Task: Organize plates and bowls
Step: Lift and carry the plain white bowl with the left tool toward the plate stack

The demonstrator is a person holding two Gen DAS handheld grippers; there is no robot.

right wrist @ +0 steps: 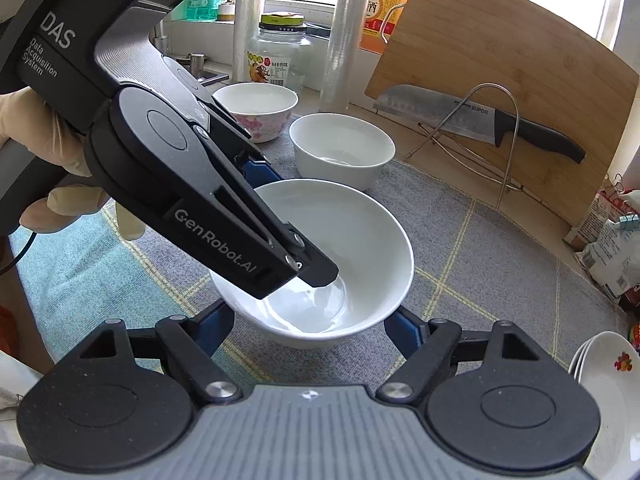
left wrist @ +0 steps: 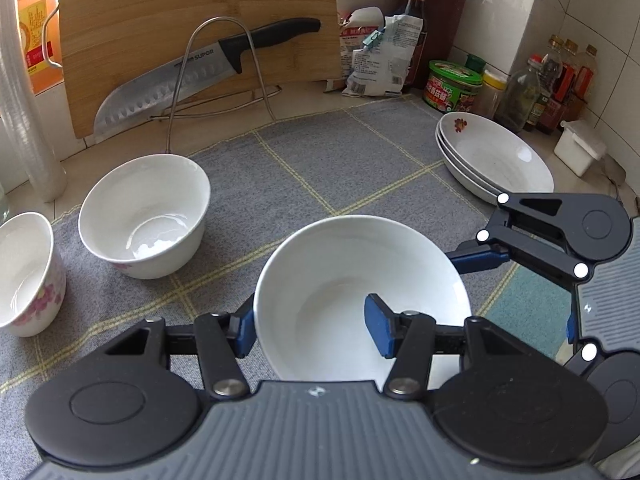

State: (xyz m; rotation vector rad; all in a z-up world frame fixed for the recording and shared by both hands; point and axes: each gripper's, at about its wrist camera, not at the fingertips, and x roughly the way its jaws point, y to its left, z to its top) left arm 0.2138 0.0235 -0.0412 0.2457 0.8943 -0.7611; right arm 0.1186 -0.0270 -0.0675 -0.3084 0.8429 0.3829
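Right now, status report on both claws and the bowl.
Left claw clamped on white bowl wall. Right claw shut across the bowl's outside. Plain bowl and floral bowl ahead; plate stack right.

Home kitchen (knife (left wrist: pixel 192 76), sauce bottles (left wrist: pixel 560 84))

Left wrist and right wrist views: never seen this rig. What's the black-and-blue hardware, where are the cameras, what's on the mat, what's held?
No robot: a person holds two two-finger grippers, each carrying a fisheye camera that looks along its fingers. The left wrist view shows the left gripper clamped on the white bowl, one pad inside its wall and one outside. The right wrist view shows the right gripper with a pad on either side of that same bowl. On the grey mat: a plain bowl, a floral bowl, stacked plates.
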